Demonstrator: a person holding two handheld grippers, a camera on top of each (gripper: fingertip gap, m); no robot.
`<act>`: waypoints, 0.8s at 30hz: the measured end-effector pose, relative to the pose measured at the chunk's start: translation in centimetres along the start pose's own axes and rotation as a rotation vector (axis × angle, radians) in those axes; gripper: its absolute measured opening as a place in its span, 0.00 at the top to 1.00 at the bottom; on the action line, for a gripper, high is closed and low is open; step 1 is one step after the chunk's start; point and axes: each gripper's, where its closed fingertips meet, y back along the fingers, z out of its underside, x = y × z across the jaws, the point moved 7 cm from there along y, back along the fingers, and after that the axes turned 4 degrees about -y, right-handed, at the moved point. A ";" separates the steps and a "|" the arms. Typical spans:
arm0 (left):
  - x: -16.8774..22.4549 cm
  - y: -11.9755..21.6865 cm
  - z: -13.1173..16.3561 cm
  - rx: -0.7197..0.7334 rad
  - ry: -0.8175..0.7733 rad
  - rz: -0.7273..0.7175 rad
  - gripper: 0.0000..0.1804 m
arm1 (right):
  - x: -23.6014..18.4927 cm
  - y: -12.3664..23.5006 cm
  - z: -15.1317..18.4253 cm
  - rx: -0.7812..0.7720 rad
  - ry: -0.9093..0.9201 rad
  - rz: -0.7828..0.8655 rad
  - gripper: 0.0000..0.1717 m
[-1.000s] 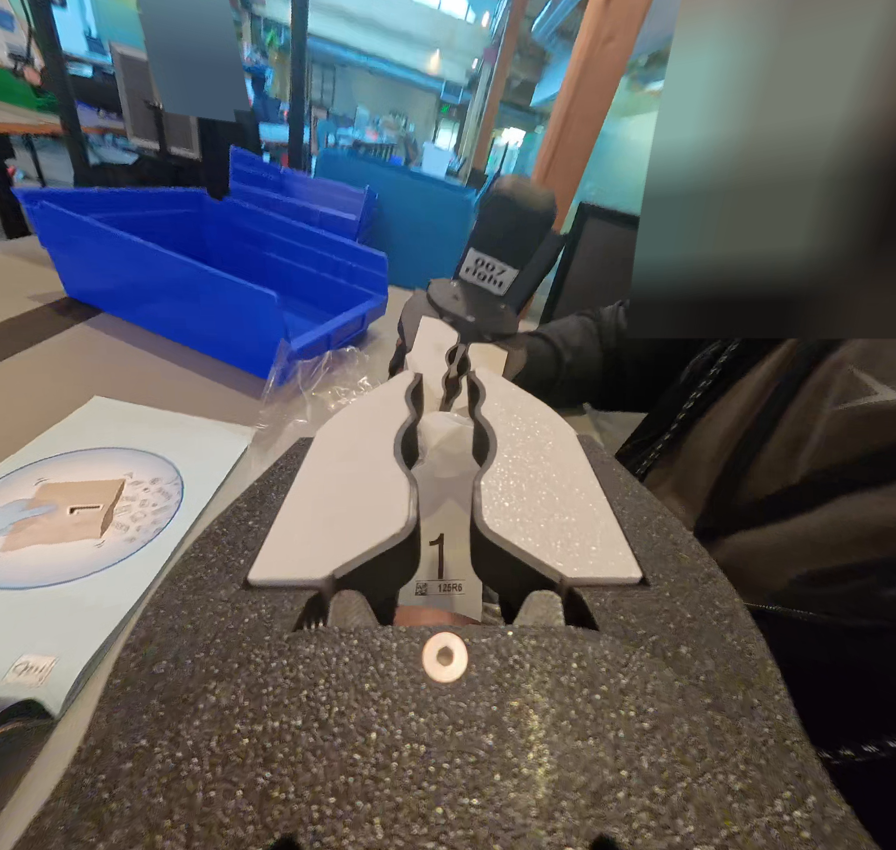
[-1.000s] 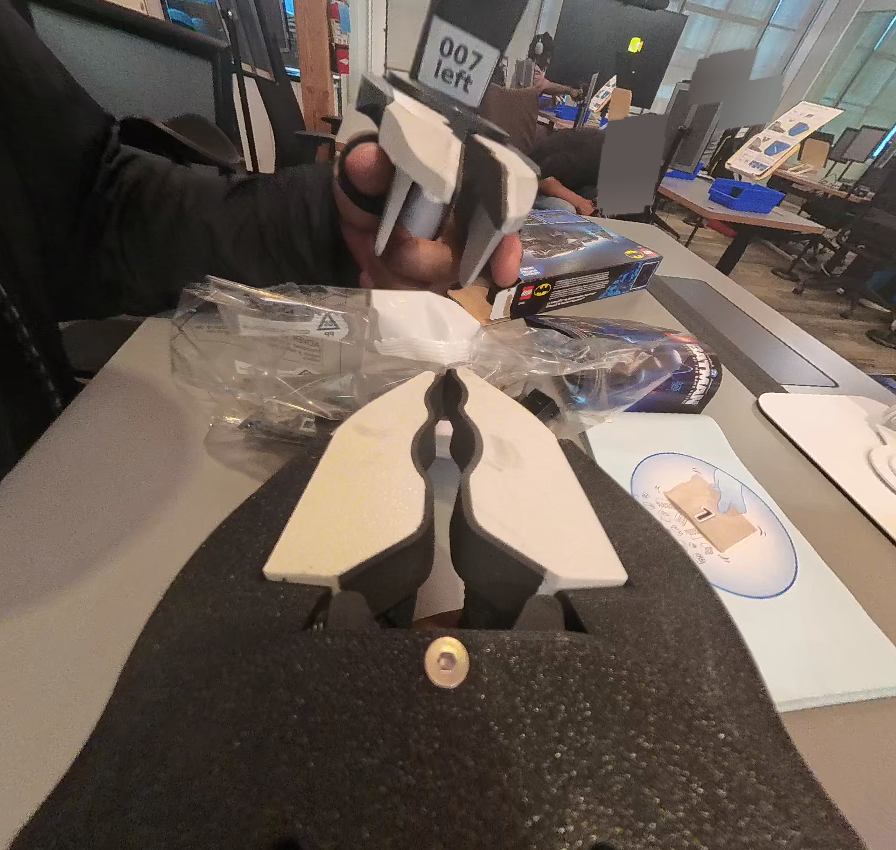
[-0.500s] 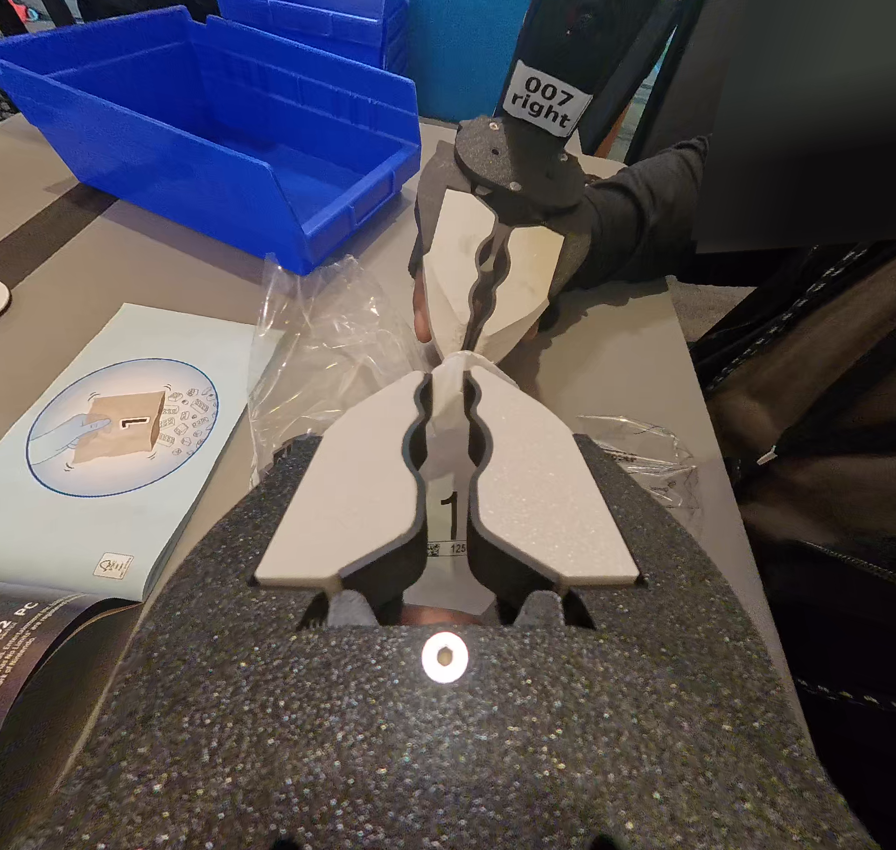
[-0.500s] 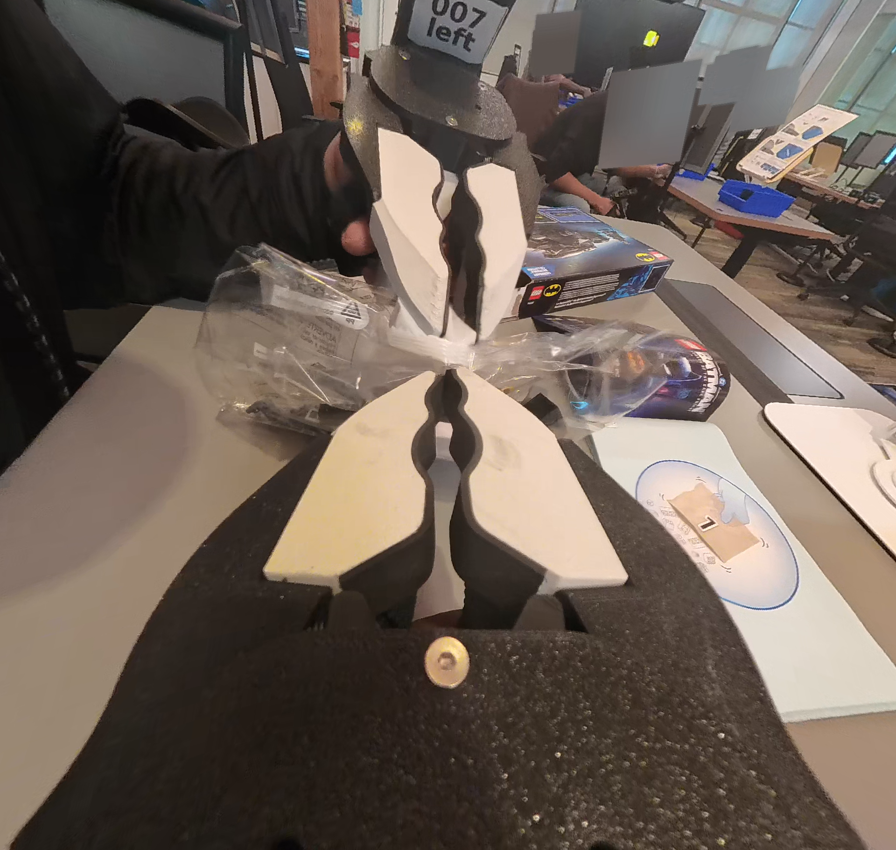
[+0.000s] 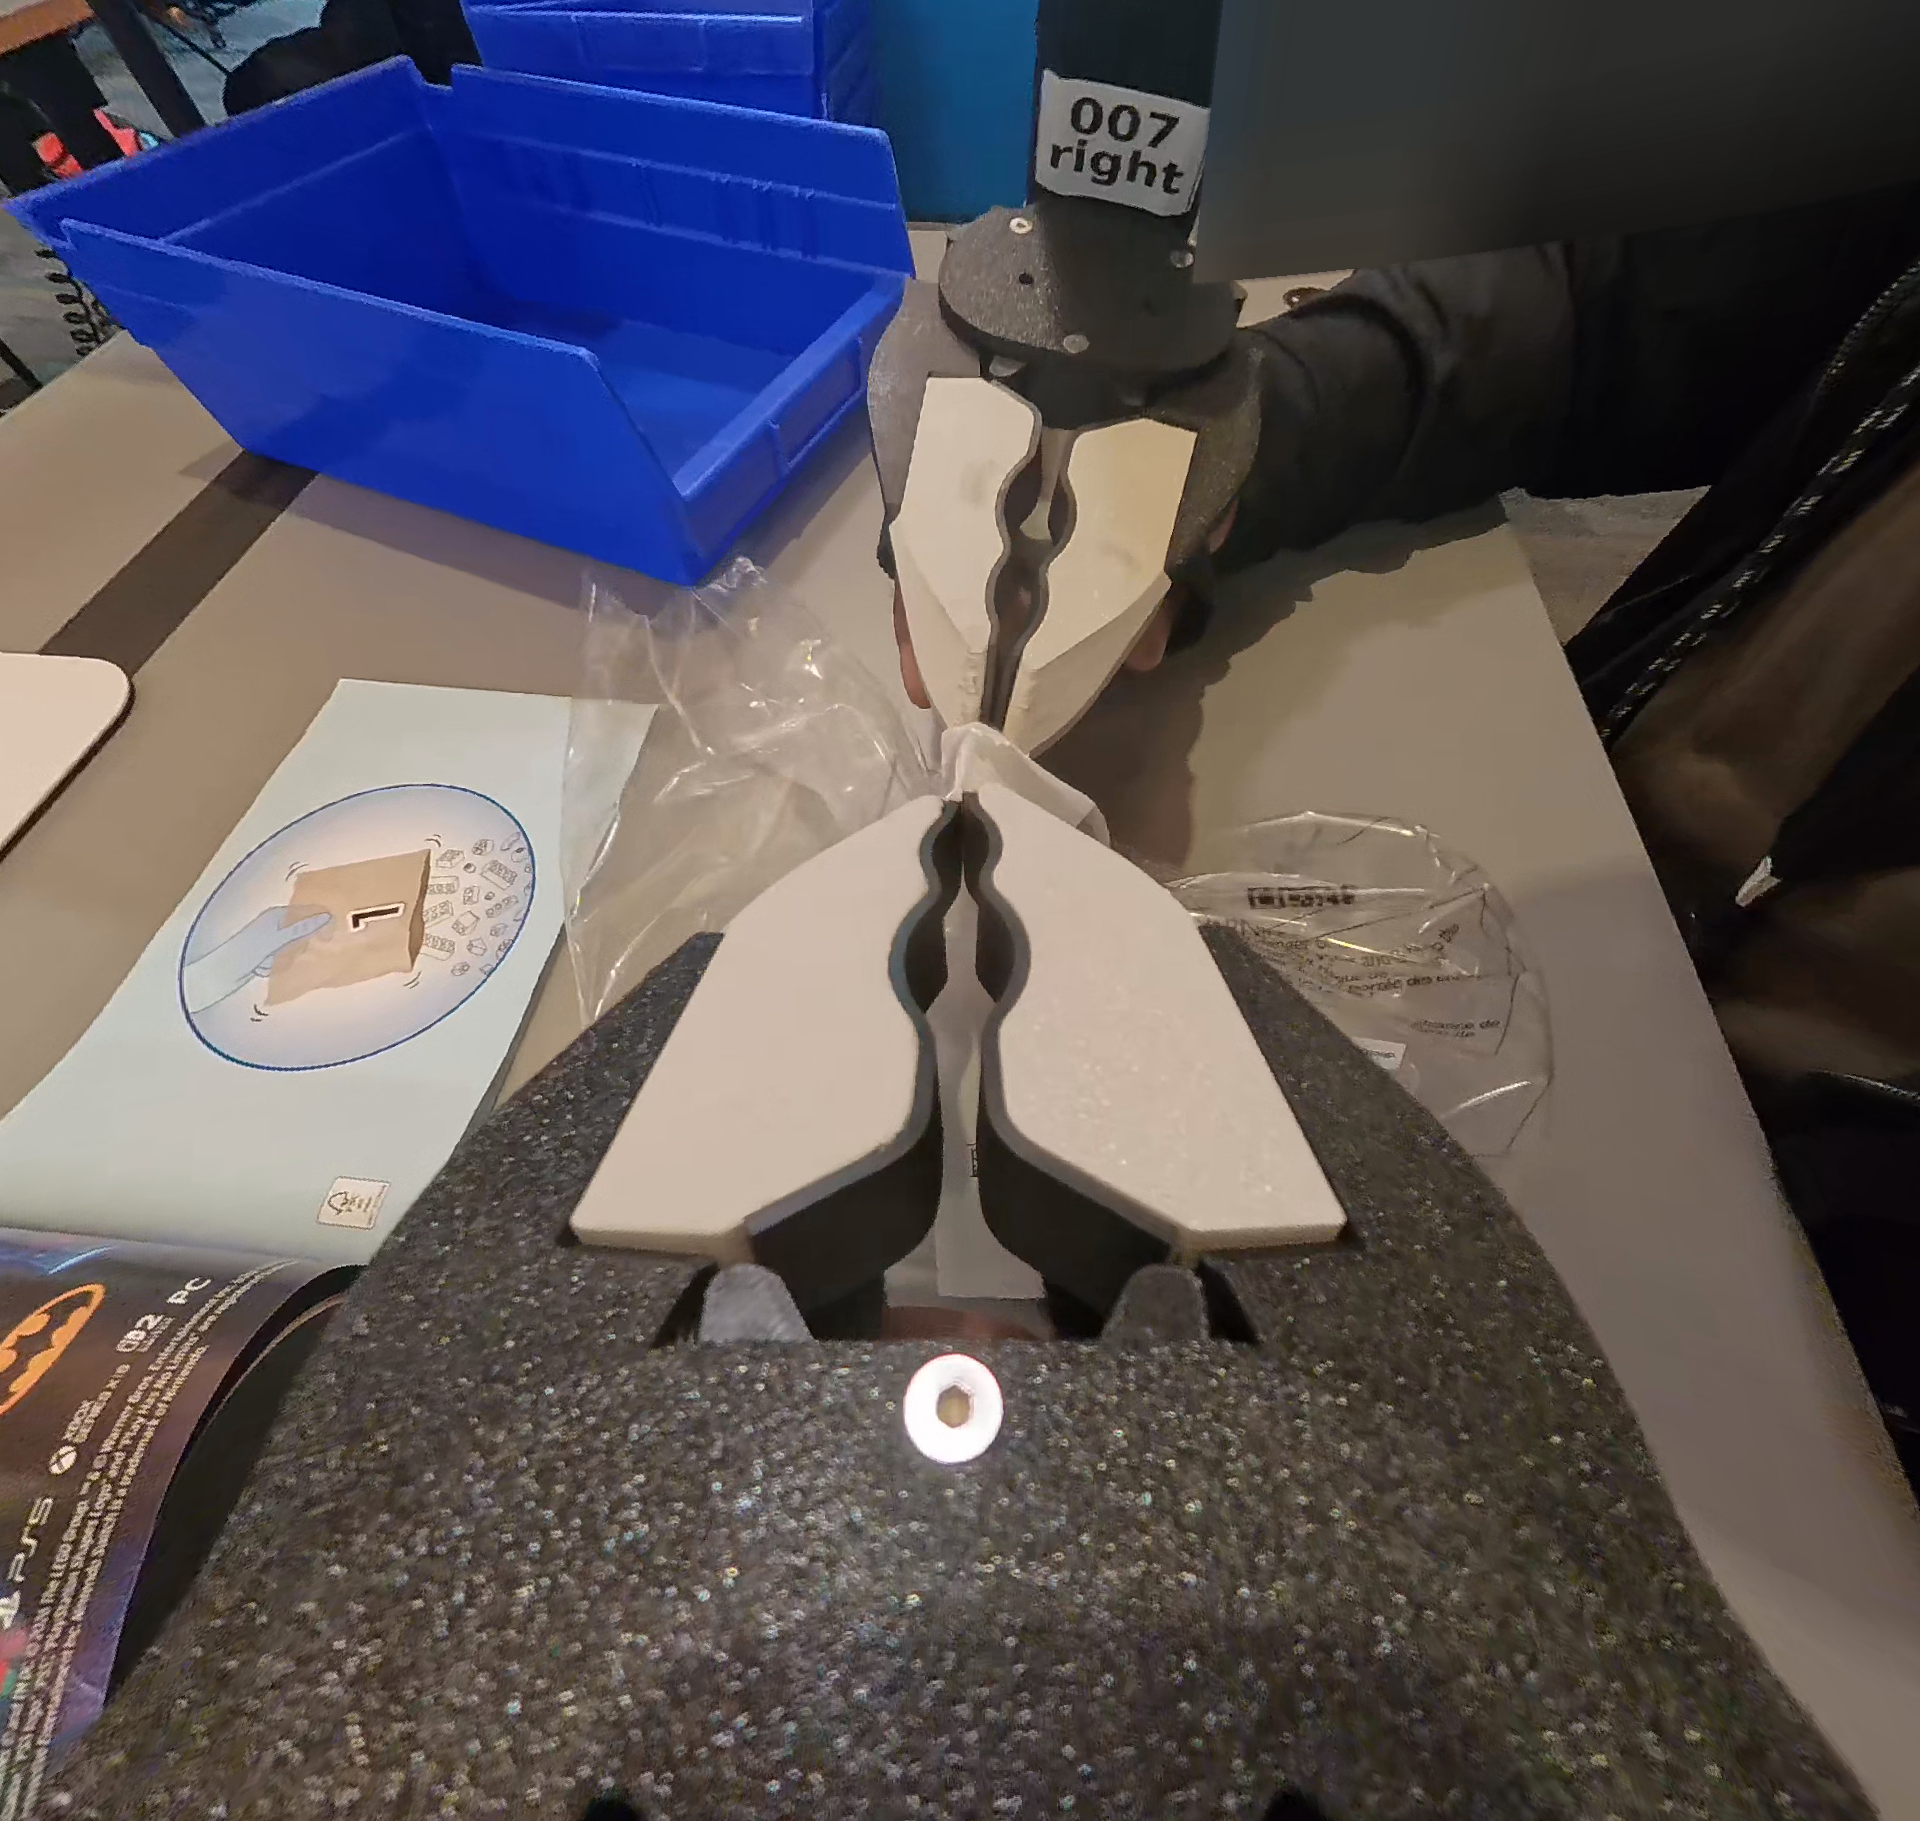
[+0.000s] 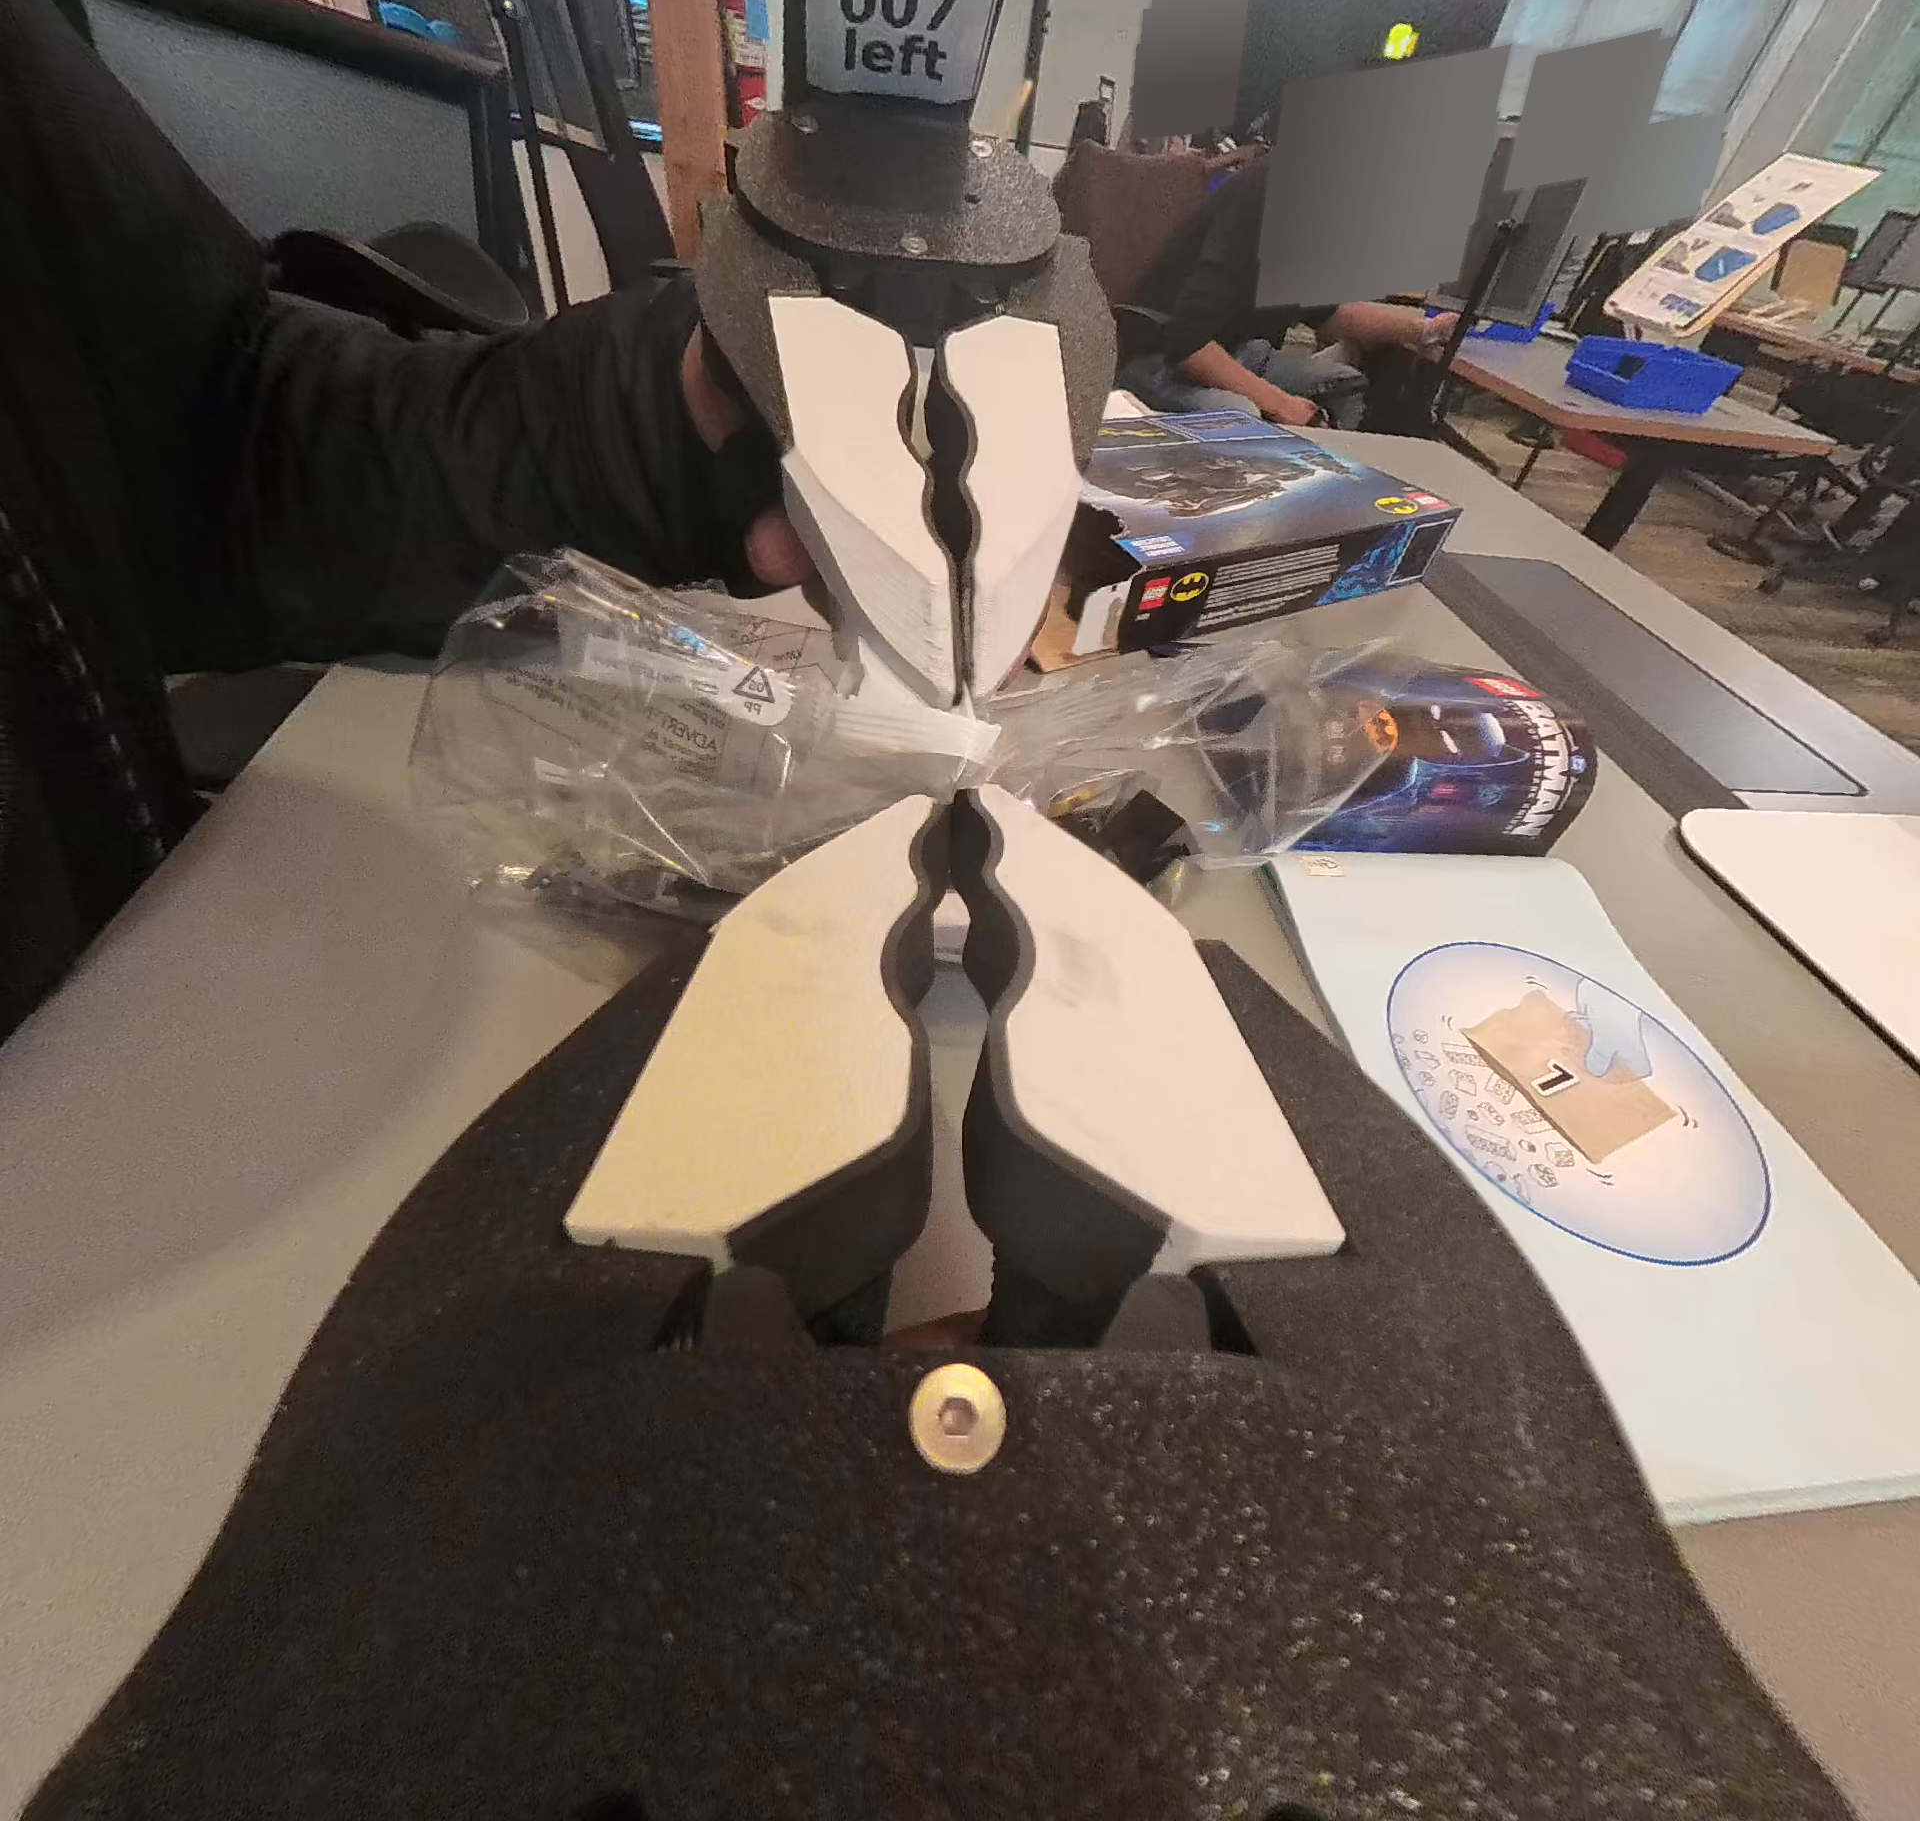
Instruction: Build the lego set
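A clear plastic bag of Lego parts (image 6: 623,732) with a white patch lies on the grey table (image 6: 208,1044). It also shows in the left wrist view (image 5: 727,784), spreading to both sides of the fingers. My left gripper (image 5: 961,807) is shut on the bunched top of the bag. My right gripper (image 6: 961,797) is shut on the same bunched spot, tip to tip with the left one. Each gripper shows in the other's view: the right (image 5: 1000,717) and the left (image 6: 961,696). Dark pieces (image 6: 1132,826) lie inside the bag.
A blue bin (image 5: 468,317) stands at the back left. A pale blue instruction booklet (image 6: 1558,1096) lies open beside the bag. The Lego box (image 6: 1268,535) and a dark leaflet (image 6: 1455,763) lie behind it. A white board (image 6: 1818,898) lies at the right. The tips of both grippers are at nearly the same place.
My left gripper has dropped toward the table and shut its fingers on the bag's top, right against the right gripper's tips. The right gripper has stayed shut on the bag.
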 end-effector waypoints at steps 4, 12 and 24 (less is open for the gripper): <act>-0.2 0.0 0.4 0.005 0.024 0.018 1.00 | 0.2 0.0 0.3 -0.003 -0.028 -0.016 1.00; -0.2 -0.3 1.0 0.004 0.023 0.048 1.00 | 0.4 0.0 1.0 -0.011 -0.125 -0.100 1.00; 0.3 -1.2 1.3 0.022 -0.046 0.045 1.00 | 0.4 0.0 1.6 -0.029 -0.229 -0.175 0.93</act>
